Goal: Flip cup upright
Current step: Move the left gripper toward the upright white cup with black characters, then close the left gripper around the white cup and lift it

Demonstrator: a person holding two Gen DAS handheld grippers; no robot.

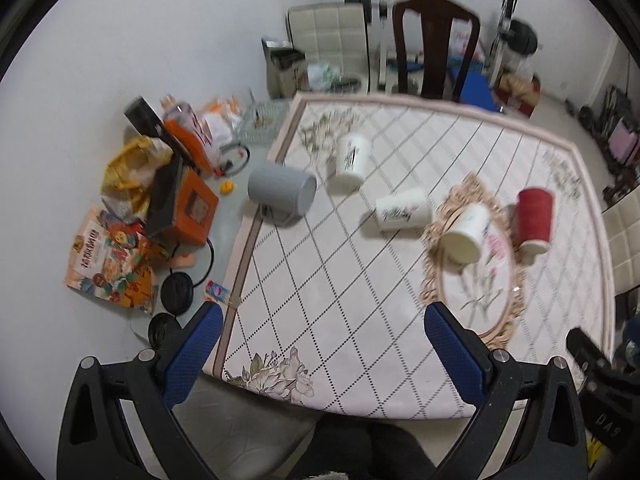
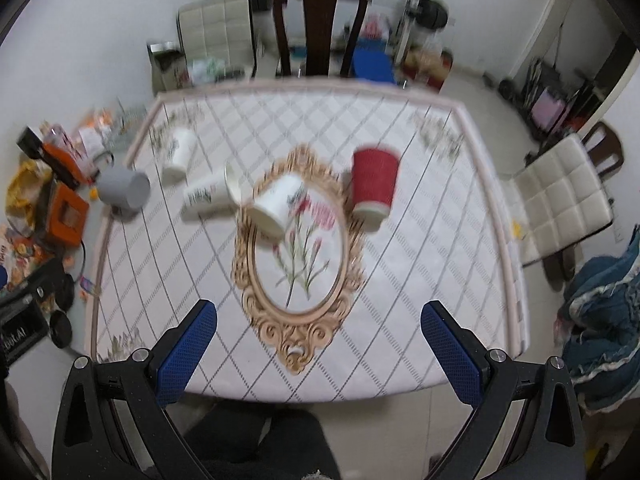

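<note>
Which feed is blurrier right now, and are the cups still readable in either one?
Right wrist view: heavy motion smear, red ribbed paper cup and grey cup readable only by colour and shape. Left wrist view: milder blur, print on the middle white paper cup visible but illegible. Both: strong fisheye bending at edges.

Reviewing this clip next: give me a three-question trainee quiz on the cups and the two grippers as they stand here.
1. True or false: the left gripper is shut on a cup.
2. Multiple choice: which cup overlaps the gold oval frame printed on the table mat? A) the grey cup B) a white cup C) no cup
3. Fill in: the cup furthest to the right of the row is ____ in colour.

Key
1. False: both its jaws and those of the right gripper stand wide apart, holding nothing.
2. B
3. Red: the red cup.
</note>
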